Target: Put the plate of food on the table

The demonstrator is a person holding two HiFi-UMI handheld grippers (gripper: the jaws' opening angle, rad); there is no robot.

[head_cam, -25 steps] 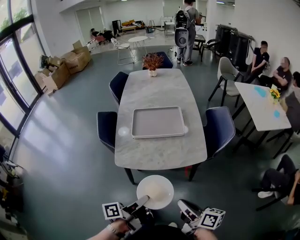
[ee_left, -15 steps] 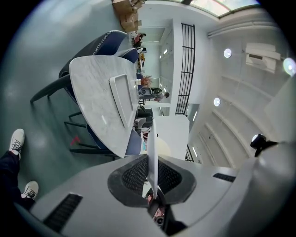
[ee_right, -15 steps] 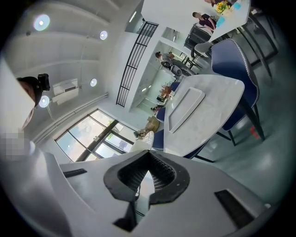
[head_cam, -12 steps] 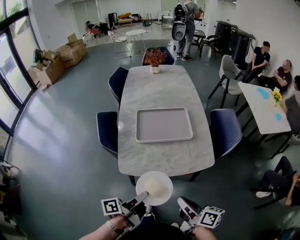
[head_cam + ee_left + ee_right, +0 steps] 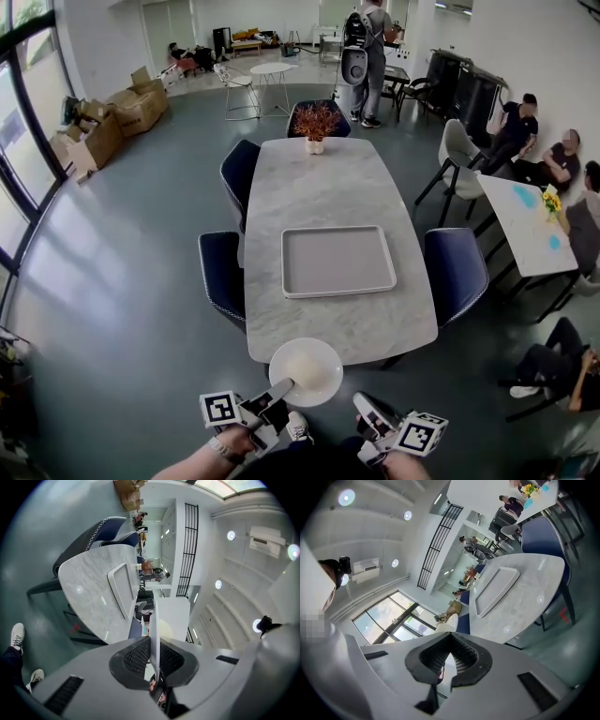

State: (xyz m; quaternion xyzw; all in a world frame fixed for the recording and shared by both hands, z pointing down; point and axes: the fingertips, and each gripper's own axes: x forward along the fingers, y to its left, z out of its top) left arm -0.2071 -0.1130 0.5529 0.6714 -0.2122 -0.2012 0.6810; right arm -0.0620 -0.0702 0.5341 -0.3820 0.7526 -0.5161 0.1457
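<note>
A round white plate with a pale mound of food hangs at the near end of the grey marble table, its far rim over the table's edge. My left gripper is shut on the plate's near rim. In the left gripper view the plate stands edge-on between the pads, which press on it at my left gripper. My right gripper hangs to the right of the plate, apart from it. In the right gripper view its jaws meet with nothing between them.
A grey rectangular tray lies in the middle of the table, a potted plant at its far end. Blue chairs flank the table. Several people sit at a white table on the right. A person with a backpack stands beyond.
Both grippers and the plate have moved toward the table. The plate, earlier short of the table's near edge, now overlaps it. The grip on the plate is unchanged.
</note>
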